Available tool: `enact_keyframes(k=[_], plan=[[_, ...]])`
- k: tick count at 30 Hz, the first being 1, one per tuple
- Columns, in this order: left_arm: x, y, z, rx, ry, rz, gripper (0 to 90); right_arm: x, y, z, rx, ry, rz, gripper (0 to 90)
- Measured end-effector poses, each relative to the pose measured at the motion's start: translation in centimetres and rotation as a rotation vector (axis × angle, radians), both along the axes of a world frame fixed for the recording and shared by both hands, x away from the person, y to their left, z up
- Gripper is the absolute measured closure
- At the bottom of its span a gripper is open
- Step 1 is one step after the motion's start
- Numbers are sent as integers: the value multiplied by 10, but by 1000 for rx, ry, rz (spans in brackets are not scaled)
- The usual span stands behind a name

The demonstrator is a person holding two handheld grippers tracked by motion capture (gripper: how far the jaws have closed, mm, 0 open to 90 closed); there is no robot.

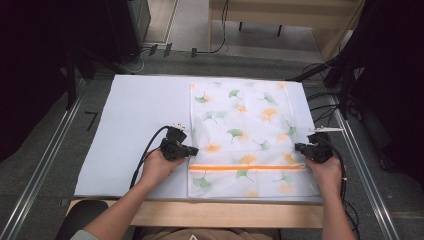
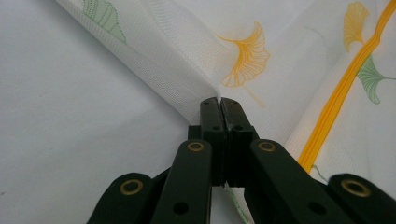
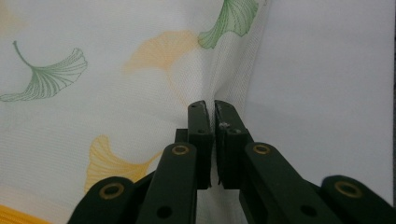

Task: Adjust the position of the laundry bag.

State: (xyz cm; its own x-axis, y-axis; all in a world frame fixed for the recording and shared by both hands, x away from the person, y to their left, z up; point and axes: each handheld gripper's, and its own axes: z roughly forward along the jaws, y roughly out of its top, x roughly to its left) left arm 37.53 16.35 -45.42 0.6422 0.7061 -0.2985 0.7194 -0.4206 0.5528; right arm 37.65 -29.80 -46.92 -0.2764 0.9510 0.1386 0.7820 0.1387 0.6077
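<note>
A white mesh bag [image 1: 245, 131] printed with green and orange ginkgo leaves lies flat on the white table cover, an orange zipper [image 1: 247, 167] running across its near end. My left gripper [image 1: 194, 149] is shut on the bag's left edge; in the left gripper view its jaws [image 2: 219, 101] pinch a raised fold of the mesh [image 2: 187, 88] beside the zipper [image 2: 341, 93]. My right gripper [image 1: 298, 147] is shut on the bag's right edge, and the right gripper view shows the mesh [image 3: 140, 84] puckered where the jaws [image 3: 209, 105] meet.
The white cover [image 1: 135, 125] spans the table, with a wooden front edge [image 1: 220, 214] near me. Metal rails [image 1: 45, 160] run along both sides. Cables [image 1: 325, 95] lie at the right, and dark equipment stands at the far left and right.
</note>
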Motion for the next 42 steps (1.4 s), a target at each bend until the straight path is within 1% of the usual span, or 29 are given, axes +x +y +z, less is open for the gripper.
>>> enact_keyframes(k=[4, 7, 9, 11, 19, 20, 23, 24, 25, 26, 28, 30, 32, 34, 36, 41, 42], plan=[[2, 6, 3, -19, 15, 3, 900, 0, 2, 1, 8, 0, 15, 874], [4, 9, 4, -24, 18, 3, 900, 0, 3, 1, 9, 4, 23, 874], [4, 11, 6, -34, 16, 14, 900, 1, 4, 2, 16, 13, 26, 874], [4, 13, 7, -31, 17, 13, 900, 1, 5, 2, 18, 17, 25, 875], [3, 21, 9, -22, 19, 28, 900, 2, 11, 5, 23, 21, 53, 875], [3, 24, 9, -21, 18, 26, 900, 3, 14, 6, 18, 18, 69, 875], [3, 25, 9, -20, 19, 31, 900, 3, 17, 6, 19, 13, 76, 875], [3, 29, 10, -19, 20, 33, 900, 3, 17, 6, 19, 13, 76, 875], [3, 30, 11, -19, 20, 35, 900, 4, 20, 7, 23, 19, 87, 875], [2, 34, 12, -31, 33, 39, 900, 6, 23, 7, 25, 17, 95, 875], [1, 37, 14, -41, 41, 35, 900, 6, 26, 8, 28, 24, 103, 875], [-1, 39, 16, -45, 34, 39, 900, 6, 30, 10, 26, 20, 118, 875], [-2, 41, 17, -41, 29, 35, 900, 7, 32, 11, 28, 20, 124, 875], [-2, 45, 18, -32, 25, 42, 900, 7, 35, 12, 30, 22, 136, 875], [-2, 52, 19, -40, 33, 60, 900, 7, 40, 13, 36, 23, 156, 875], [-2, 62, 22, -29, 34, 72, 900, 9, 48, 15, 38, 22, 180, 876], [-3, 66, 23, -39, 39, 79, 900, 10, 52, 15, 35, 23, 187, 876]])
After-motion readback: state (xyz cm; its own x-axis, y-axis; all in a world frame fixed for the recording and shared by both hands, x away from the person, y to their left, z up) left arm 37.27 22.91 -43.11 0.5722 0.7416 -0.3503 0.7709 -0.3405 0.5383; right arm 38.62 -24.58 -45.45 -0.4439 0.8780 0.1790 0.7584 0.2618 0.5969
